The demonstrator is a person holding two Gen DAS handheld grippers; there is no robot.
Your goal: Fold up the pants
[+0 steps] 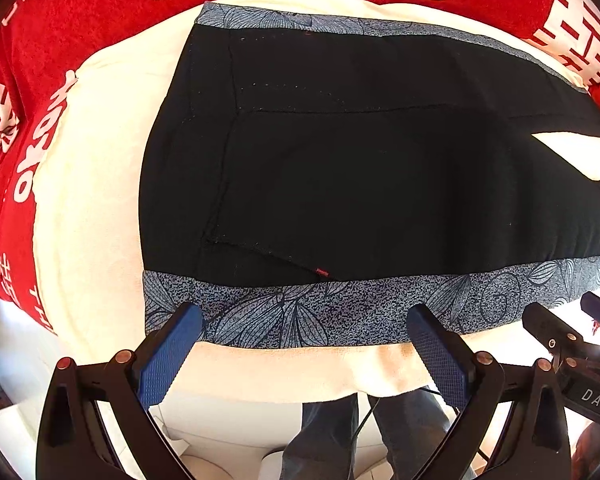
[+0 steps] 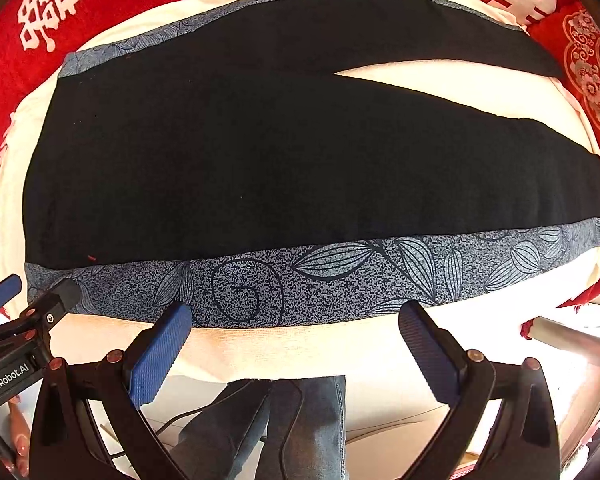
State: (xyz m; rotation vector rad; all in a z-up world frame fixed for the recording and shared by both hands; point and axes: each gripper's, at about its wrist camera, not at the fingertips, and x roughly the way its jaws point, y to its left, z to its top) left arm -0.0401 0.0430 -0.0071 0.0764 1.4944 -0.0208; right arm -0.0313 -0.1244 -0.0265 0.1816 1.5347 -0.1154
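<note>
Black pants (image 1: 340, 160) lie flat on a cream cloth (image 1: 92, 200) over the bench, spread from 9 to 3 o'clock in both views. A grey leaf-print band (image 1: 300, 308) runs along the near edge at 6 o'clock, and a second band (image 1: 284, 20) along the far edge at 12. The two legs split toward 3 o'clock, with a cream wedge (image 2: 440, 76) showing between them; in the left view the leg ends are cut off by the frame. Black fabric hides most seams; only faint stitching and a small red tag (image 1: 321, 271) are readable.

Left tool (image 1: 304, 320): jaws spread wide, blue fingers (image 1: 168, 356) hovering at the near band toward the waist end, nothing between them. Contact with the fabric is hard to judge.

Right tool (image 2: 296, 316): also wide open, empty, at the near band further along the leg. Its tips show in the left view at 3 o'clock (image 1: 572, 320).

Red fabric with white characters (image 1: 80, 20) rings the cream cloth from 9 through 12 to 3 o'clock. Jeans-clad legs (image 2: 292, 428) below at 6 o'clock, partly blocked by the tool frames.
</note>
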